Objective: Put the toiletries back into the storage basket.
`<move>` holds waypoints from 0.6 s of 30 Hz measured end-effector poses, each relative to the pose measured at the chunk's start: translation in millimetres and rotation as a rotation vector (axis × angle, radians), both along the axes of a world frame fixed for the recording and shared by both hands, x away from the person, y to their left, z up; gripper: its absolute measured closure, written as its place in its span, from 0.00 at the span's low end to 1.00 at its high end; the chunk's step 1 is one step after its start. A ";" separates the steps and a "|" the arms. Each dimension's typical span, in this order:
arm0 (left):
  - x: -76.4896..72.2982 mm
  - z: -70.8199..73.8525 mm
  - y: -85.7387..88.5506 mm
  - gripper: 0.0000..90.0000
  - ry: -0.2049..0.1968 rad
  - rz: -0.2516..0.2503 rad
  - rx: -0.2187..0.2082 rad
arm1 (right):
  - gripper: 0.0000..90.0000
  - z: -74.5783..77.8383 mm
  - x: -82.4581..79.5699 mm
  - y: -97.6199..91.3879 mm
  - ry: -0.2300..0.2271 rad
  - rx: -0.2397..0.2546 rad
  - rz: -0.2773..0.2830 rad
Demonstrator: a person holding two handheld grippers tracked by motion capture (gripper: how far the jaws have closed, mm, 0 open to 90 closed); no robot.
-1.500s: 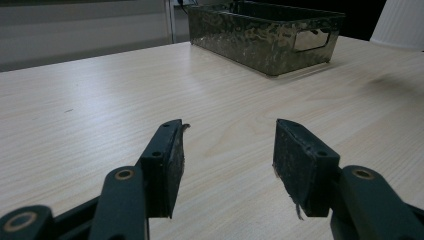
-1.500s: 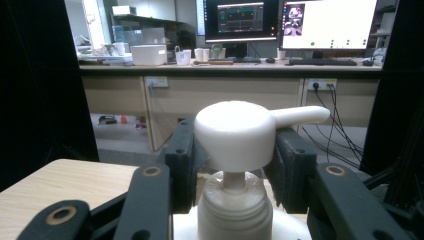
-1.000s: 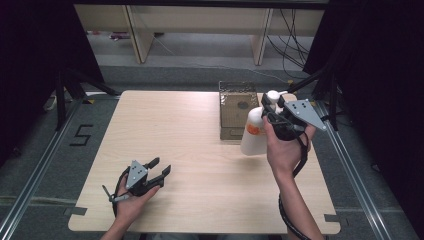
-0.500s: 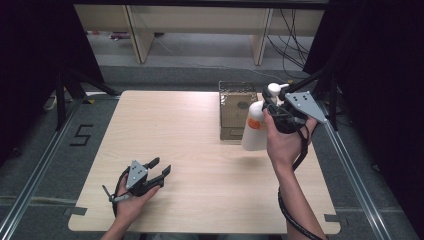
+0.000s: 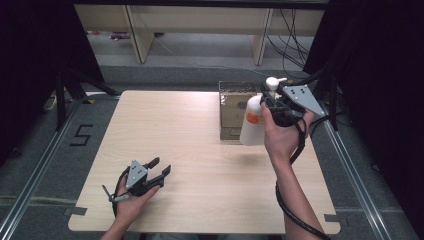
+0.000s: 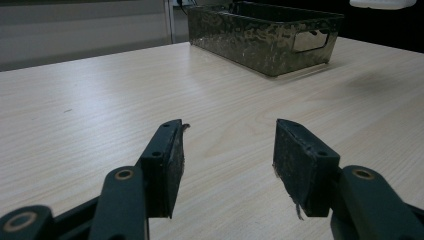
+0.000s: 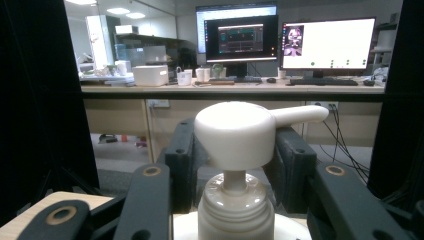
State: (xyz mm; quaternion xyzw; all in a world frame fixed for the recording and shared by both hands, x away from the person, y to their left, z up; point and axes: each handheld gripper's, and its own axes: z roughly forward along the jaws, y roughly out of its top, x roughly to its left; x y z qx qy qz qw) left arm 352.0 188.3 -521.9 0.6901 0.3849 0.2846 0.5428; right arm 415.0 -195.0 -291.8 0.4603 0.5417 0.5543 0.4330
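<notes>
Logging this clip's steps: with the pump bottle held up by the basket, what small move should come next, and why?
Probably carry the pump bottle a little further over the wire basket and lower it in. The right gripper grips the bottle's neck, lifted off the table beside the basket's near corner; the left gripper rests open.

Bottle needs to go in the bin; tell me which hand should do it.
Right. Its tool already holds the bottle lifted beside the bin; the left tool rests open, far across the table.
</notes>
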 end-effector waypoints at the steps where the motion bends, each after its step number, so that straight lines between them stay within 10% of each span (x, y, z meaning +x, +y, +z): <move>1: 0.0 0.0 0.0 0.50 0.000 0.000 0.000 | 0.67 0.0 0.0 0.0 0.000 0.000 0.000; 18: 0.0 0.0 0.1 0.50 0.001 -0.001 -0.001 | 0.67 7.7 14.3 1.2 -0.006 0.004 -0.008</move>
